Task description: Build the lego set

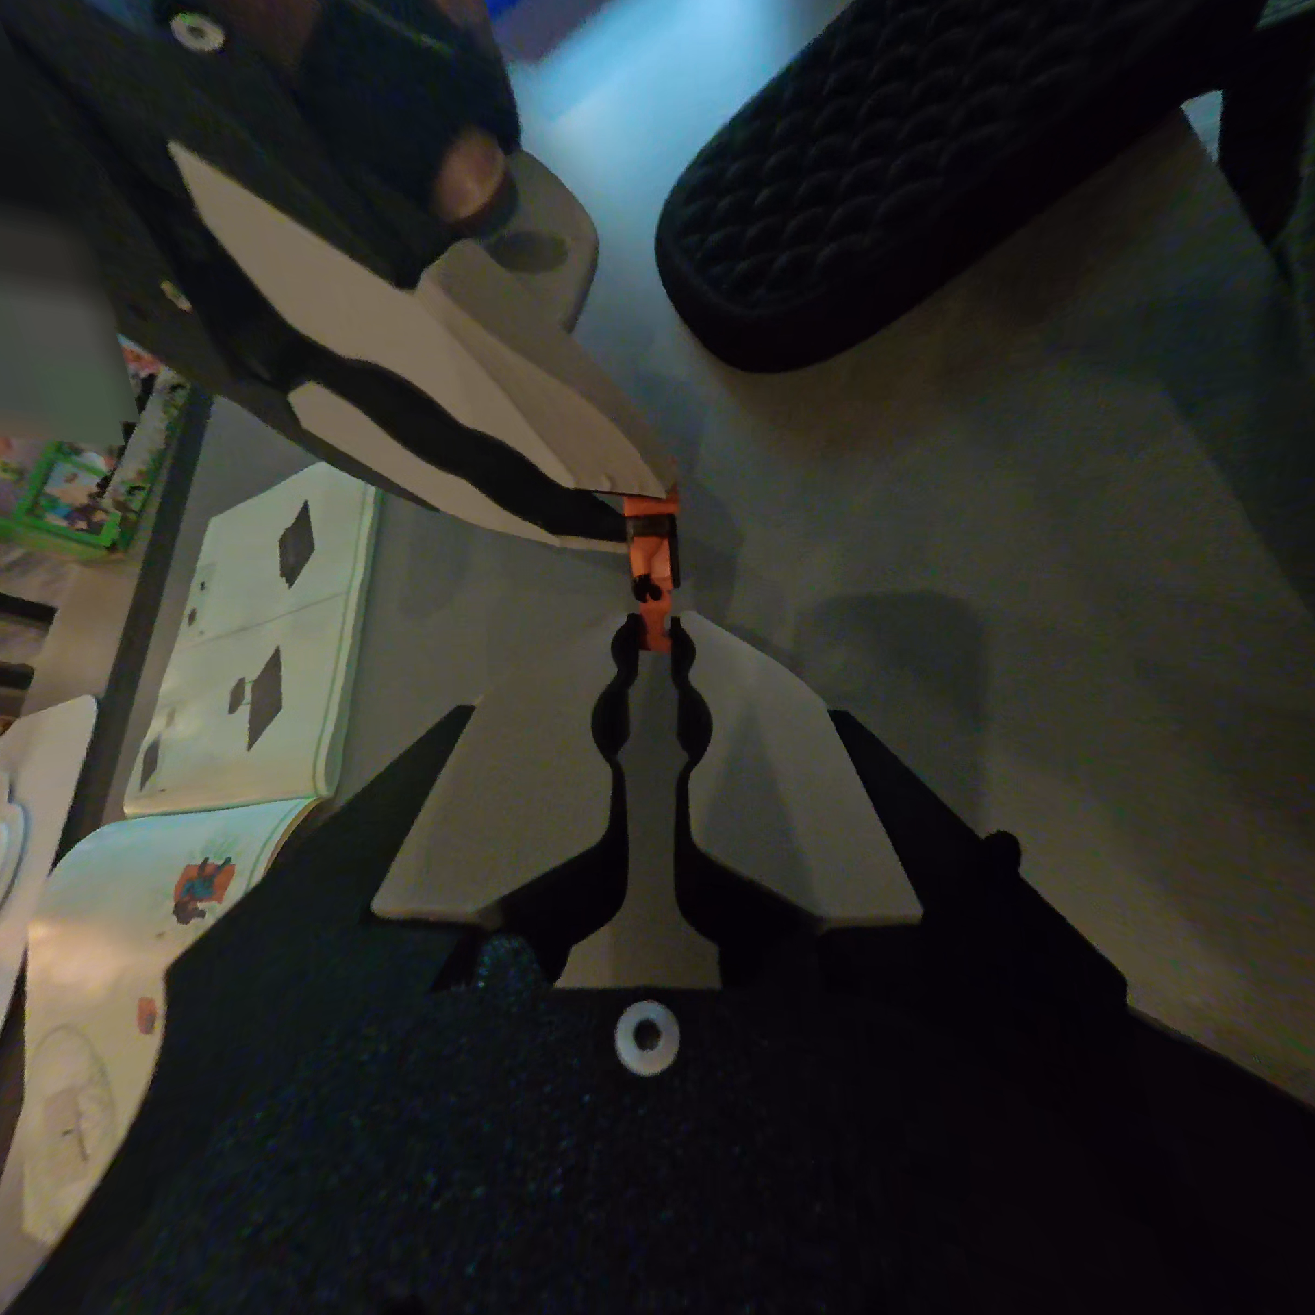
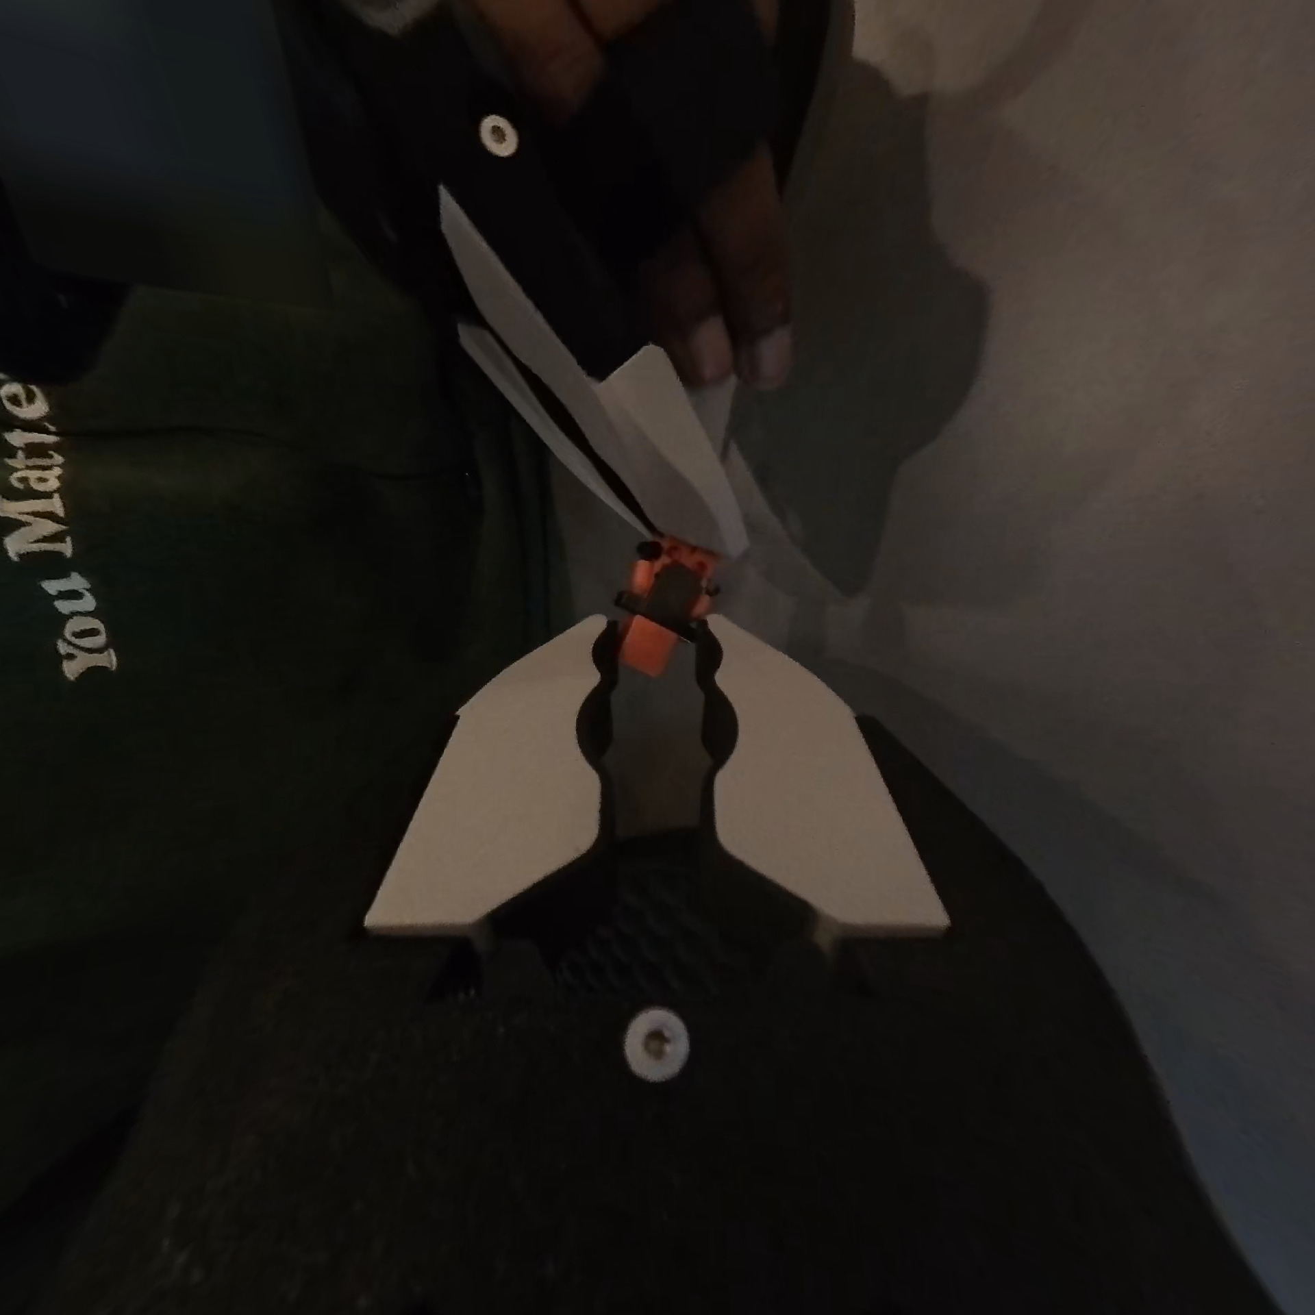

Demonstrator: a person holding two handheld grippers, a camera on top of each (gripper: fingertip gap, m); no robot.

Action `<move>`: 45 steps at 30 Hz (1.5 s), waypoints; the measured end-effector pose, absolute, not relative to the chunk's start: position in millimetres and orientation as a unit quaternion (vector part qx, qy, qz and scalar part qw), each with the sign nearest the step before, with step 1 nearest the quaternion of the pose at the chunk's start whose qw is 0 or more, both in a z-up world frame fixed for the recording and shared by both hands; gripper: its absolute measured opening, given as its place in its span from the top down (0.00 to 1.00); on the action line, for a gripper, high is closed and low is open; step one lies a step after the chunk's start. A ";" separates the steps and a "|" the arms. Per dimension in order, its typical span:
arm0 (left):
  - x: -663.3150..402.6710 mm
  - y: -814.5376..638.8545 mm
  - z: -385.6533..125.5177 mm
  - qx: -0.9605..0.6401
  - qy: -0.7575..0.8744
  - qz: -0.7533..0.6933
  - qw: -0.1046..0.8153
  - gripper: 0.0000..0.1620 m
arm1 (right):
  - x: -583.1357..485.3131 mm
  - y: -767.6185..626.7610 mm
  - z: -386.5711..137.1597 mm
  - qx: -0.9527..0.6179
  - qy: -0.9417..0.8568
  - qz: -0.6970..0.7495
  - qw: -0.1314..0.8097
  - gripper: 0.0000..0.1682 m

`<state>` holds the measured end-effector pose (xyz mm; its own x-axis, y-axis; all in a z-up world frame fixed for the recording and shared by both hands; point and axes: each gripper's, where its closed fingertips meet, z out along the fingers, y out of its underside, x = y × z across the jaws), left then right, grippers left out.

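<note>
We are holding the lego piece (image 1: 653, 569) mid-frame in the left wrist view, between the left gripper (image 1: 656, 630) coming up from below and the right gripper (image 1: 633, 512) coming down from the upper left. The open booklet (image 1: 263, 640) is lying at the left edge on the tabletop (image 1: 996, 534), and a padded rest (image 1: 925, 178) is sitting at the upper right.

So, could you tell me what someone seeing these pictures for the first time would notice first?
The eye lands on the small orange lego piece at the centre, the one bright thing in a dim scene, pinched from both ends by the left gripper below and the right gripper from the upper left. Next come the open instruction booklet at the left edge and a black textured pad at the upper right.
</note>
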<state>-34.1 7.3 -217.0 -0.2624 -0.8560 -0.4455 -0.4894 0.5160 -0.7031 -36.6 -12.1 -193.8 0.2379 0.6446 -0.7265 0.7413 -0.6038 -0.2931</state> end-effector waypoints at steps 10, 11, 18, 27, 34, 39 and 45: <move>-40.8 25.8 -190.5 -0.488 0.680 -0.294 0.461 0.95 | -55.4 19.9 -161.4 0.703 0.515 -0.355 -0.337 0.70; -40.9 26.3 -187.3 -0.489 0.674 -0.304 0.462 0.95 | -56.8 19.7 -160.1 0.692 0.520 -0.338 -0.369 0.69; -40.0 18.7 -174.8 -0.488 0.656 -0.361 0.448 0.95 | -58.2 20.2 -153.6 0.640 0.534 -0.257 -0.489 0.87; -39.6 22.3 -173.2 -0.498 0.649 -0.347 0.459 0.95 | -56.3 19.3 -152.5 0.666 0.526 -0.266 -0.457 0.91; -40.2 30.4 -172.2 -0.510 0.642 -0.304 0.486 0.95 | -53.3 25.2 -154.1 0.692 0.500 -0.262 -0.450 0.92; -40.8 30.4 -172.4 -0.506 0.643 -0.304 0.487 0.95 | -51.6 26.1 -155.4 0.696 0.497 -0.266 -0.444 0.92; -40.9 28.4 -173.5 -0.508 0.640 -0.322 0.478 0.95 | -48.7 25.3 -157.3 0.691 0.511 -0.263 -0.438 0.92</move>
